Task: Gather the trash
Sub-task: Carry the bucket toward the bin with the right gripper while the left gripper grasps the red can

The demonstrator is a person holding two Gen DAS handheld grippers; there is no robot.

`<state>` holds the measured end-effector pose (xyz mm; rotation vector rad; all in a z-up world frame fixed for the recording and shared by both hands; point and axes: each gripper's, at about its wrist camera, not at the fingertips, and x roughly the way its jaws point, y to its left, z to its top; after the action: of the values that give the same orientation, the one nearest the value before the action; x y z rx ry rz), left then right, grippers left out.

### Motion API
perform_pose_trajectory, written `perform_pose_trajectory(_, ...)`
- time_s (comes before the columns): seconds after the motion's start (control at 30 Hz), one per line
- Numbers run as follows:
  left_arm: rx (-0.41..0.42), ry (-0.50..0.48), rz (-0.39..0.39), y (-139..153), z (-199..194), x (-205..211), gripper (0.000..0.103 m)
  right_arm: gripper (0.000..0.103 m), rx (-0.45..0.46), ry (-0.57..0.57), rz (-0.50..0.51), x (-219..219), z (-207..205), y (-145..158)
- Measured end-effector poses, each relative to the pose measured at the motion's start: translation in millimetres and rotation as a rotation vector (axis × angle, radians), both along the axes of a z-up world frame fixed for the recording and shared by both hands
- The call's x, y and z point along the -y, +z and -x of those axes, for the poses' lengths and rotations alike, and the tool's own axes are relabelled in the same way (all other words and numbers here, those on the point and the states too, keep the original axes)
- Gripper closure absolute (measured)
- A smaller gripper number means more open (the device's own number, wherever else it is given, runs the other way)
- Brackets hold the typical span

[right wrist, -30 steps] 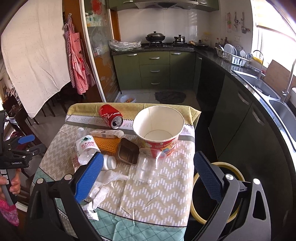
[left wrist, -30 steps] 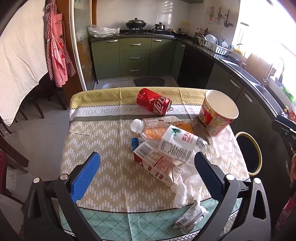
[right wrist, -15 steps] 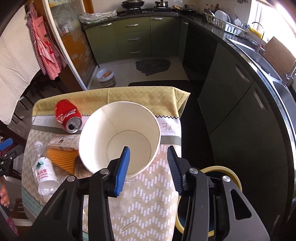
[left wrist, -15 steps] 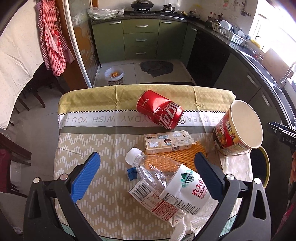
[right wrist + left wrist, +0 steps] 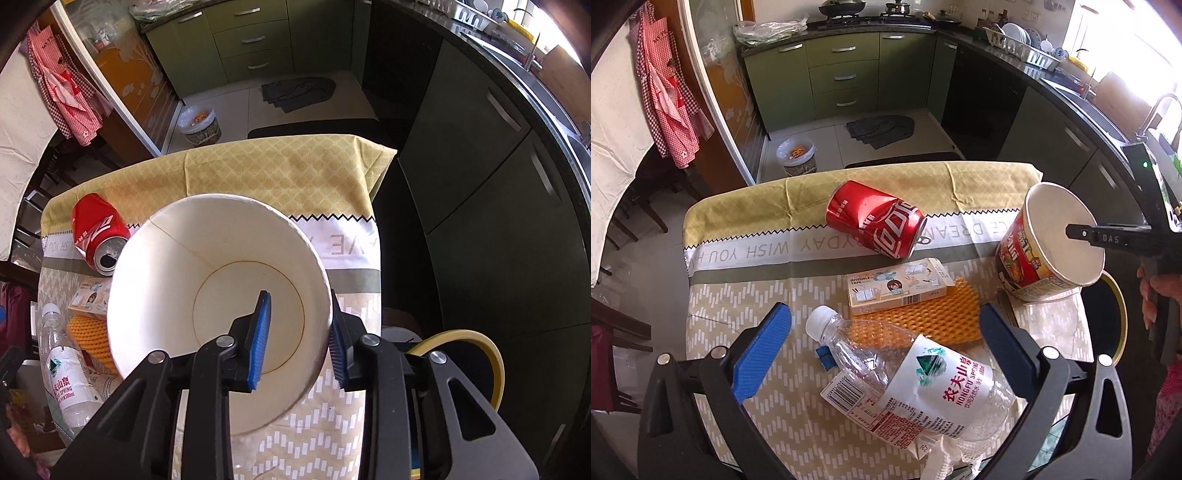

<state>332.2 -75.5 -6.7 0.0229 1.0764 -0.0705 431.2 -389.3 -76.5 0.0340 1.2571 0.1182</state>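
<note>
A big paper noodle cup (image 5: 207,280) stands at the table's right side; it also shows in the left wrist view (image 5: 1049,251). My right gripper (image 5: 299,339) is shut on the cup's near rim, one pad inside and one outside. My left gripper (image 5: 882,354) is open over a crushed clear water bottle (image 5: 908,373), which lies on a milk carton (image 5: 857,402). A red cola can (image 5: 875,219) lies on its side further back. A small tape box (image 5: 894,286) rests on an orange foam net (image 5: 934,317).
The table wears a patterned cloth (image 5: 746,295). A yellow-rimmed bin (image 5: 476,354) stands on the floor right of the table. A small floor bin (image 5: 798,155) and green kitchen cabinets (image 5: 842,74) lie beyond. White tissue (image 5: 945,458) lies at the near edge.
My right gripper moved in and closed on the noodle cup's rim. My left gripper moved forward and down over the water bottle, still open.
</note>
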Motion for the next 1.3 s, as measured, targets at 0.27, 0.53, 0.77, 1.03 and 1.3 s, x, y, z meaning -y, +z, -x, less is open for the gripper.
perform_pose_trajectory(0.27, -0.054, -0.009, -0.025, -21, -26, -3, 0.006, 0.098, -0.055, 0.004, -0.018, 5, -8, -27)
perform_pose_trajectory(0.53, -0.158, 0.075, 0.064, -44, -63, -10, 0.006, 0.098, -0.033, 0.018, -0.077, 5, -11, -14)
perform_pose_trajectory(0.77, -0.311, 0.346, 0.230, -79, -107, -26, 0.006, 0.098, 0.015, 0.072, -0.077, -2, 1, 12)
perform_pose_trajectory(1.03, -0.345, 0.575, 0.290, -101, -132, -34, 0.006, 0.098, 0.058, 0.120, -0.089, 21, 30, 35)
perform_pose_trajectory(1.3, -0.402, 0.728, 0.390, -115, -146, -31, 0.006, 0.098, 0.079, 0.113, -0.093, 63, 55, 41)
